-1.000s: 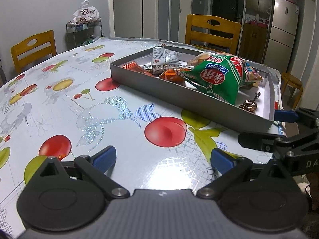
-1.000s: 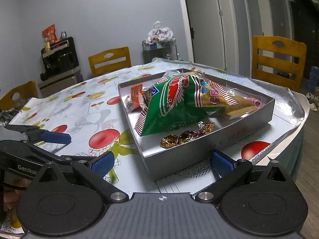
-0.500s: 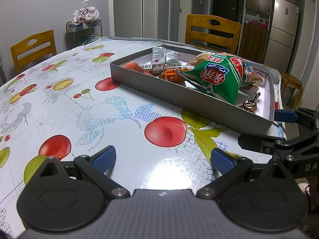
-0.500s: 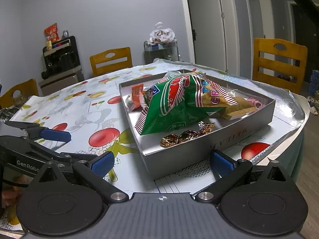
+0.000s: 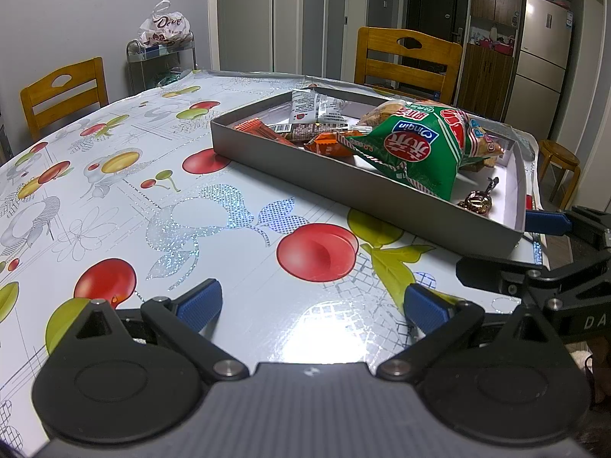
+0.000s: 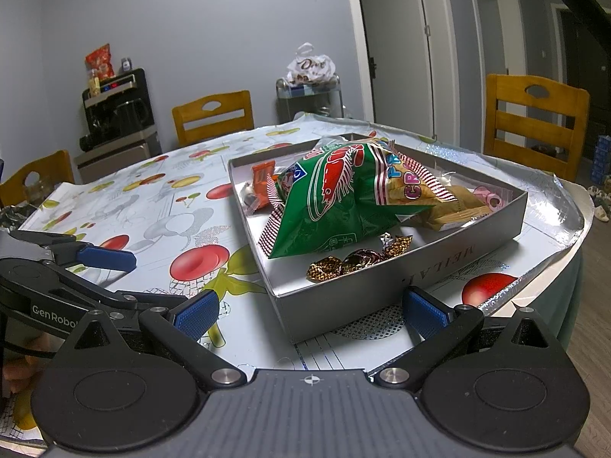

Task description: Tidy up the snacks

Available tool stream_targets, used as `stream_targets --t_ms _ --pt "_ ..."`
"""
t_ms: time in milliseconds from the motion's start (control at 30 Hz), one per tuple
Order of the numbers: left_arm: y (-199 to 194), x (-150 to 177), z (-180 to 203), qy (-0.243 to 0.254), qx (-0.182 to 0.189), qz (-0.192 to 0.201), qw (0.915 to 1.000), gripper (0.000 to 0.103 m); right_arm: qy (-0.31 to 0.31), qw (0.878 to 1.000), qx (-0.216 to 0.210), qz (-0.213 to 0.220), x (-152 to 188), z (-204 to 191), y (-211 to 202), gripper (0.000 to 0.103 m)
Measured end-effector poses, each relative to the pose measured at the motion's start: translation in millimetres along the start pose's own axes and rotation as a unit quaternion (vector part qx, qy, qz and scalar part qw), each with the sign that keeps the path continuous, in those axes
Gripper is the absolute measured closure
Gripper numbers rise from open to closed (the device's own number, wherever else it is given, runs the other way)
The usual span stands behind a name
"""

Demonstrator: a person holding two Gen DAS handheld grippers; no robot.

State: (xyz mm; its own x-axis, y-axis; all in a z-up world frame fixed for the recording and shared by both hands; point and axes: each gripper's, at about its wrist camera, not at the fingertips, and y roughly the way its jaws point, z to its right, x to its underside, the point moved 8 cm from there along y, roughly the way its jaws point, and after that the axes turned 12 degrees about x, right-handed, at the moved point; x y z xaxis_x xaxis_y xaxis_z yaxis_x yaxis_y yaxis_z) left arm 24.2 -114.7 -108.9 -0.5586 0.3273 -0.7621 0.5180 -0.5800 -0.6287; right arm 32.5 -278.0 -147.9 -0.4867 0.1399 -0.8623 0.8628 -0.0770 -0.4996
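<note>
Nearest, the left gripper [image 5: 313, 303] hovers low over the fruit-print tablecloth [image 5: 126, 191], its blue-padded fingers [image 5: 200, 302] spread wide with nothing between them; the right gripper [image 6: 311, 309] is likewise spread and empty, one of its fingers [image 6: 424, 311] just beside the near corner of the grey tray [image 6: 382, 297]. In the left wrist view the right gripper appears at the right edge, close to the tray's corner — in the right wrist view the left gripper appears at the left edge, over the cloth. The tray sits on the table near its edge and holds all the snacks. At its near end lie gold-foil wrapped candies [image 6: 359, 257]. Behind them a large green prawn-cracker bag [image 6: 343, 198] lies tilted across the middle, partly covering a tan biscuit packet [image 6: 454, 210]; a small pink-patterned item [image 6: 488, 196] rests by the tray's right wall. Farther in are orange wrappers [image 5: 328, 143], a brown bar [image 5: 317, 128] and a white sachet [image 5: 309, 108] leaning near the far wall. Beyond the table stand wooden chairs [image 5: 408, 61], a metal trolley [image 6: 309, 101] carrying a white shopping bag [image 6: 311, 65], a black drinks machine [image 6: 116, 110] and — in the left wrist view — a refrigerator [image 5: 542, 53].
</note>
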Motion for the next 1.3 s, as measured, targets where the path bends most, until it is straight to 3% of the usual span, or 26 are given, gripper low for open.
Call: stream_targets --t_ms 1300 --pt "2.5 -1.4 -0.2 0.001 0.005 -0.002 1.0000 0.000 -0.009 1.000 0.002 0.002 1.6 0.3 0.7 0.000"
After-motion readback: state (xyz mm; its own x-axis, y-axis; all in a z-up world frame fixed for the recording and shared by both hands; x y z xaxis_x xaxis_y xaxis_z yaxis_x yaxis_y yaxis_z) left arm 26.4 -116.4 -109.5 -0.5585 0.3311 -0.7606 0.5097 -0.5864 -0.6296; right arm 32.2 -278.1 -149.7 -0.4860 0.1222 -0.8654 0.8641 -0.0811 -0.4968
